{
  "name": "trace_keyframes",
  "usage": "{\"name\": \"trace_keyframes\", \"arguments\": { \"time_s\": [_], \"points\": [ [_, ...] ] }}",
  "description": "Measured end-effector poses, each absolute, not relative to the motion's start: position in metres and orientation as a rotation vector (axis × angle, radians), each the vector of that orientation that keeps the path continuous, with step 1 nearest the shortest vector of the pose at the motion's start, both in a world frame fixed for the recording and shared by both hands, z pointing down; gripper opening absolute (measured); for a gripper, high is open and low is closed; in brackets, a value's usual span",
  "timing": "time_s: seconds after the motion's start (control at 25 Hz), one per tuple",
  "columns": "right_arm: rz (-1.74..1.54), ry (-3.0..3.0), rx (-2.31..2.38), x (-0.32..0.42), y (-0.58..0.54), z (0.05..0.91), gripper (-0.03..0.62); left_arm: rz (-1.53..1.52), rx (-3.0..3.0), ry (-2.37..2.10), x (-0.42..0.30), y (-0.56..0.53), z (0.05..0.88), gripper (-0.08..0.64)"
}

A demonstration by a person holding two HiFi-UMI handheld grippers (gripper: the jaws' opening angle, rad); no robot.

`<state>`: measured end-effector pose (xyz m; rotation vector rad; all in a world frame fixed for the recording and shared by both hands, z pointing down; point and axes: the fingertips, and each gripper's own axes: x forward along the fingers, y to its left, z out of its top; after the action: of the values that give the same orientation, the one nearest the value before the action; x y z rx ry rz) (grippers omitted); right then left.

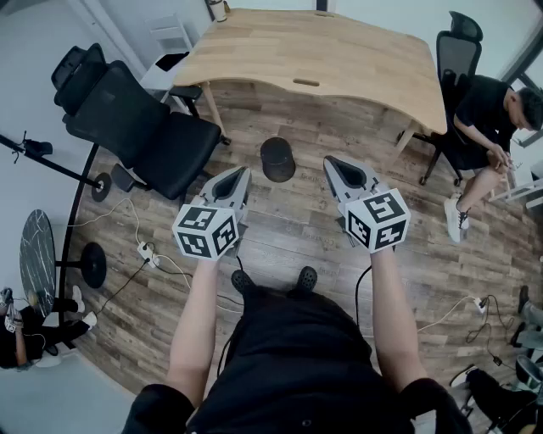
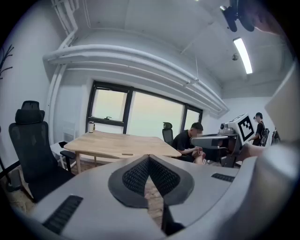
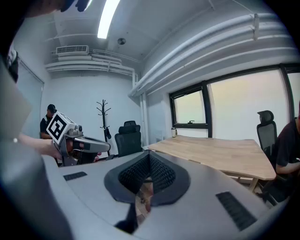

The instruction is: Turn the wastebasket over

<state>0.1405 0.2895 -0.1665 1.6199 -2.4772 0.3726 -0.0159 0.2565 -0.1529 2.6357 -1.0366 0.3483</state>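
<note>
While we stand over the wooden floor (image 1: 297,229), we hold the left gripper (image 2: 149,155) with its two dark ribbed pads pressed flat together, and nothing sits between them. The right gripper (image 3: 149,152) is the same: its pads meet along one seam and grip nothing. From the head view both grippers reach forward side by side, tipped a little downward, their marker cubes toward us and their tips apart from each other. The wastebasket (image 1: 277,159), dark and round, stands on the floor between the two tips and slightly beyond them, touched by neither gripper. We cannot tell from above whether its open end faces up or down. Past it stands a light wooden table (image 1: 339,59), with a small container (image 1: 219,10) at its far left corner. A black office chair (image 1: 136,127) sits to the left of the wastebasket, close to the table's left end. At the right end of the table a seated person (image 1: 484,119) in dark clothes leans forward on another chair. A white power strip (image 1: 146,252) with its cable lies on the floor near our left arm.
</note>
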Motion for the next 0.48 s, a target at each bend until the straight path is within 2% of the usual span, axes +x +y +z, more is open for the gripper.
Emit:
{"name": "trace_keyframes", "arguments": {
  "time_s": [0.48],
  "points": [
    [0.373,-2.480,1.625,0.155,0.296,-0.160,0.032,0.390,2.641,-1.046,-0.006,0.259,-0.150,0.017]
  ]
}}
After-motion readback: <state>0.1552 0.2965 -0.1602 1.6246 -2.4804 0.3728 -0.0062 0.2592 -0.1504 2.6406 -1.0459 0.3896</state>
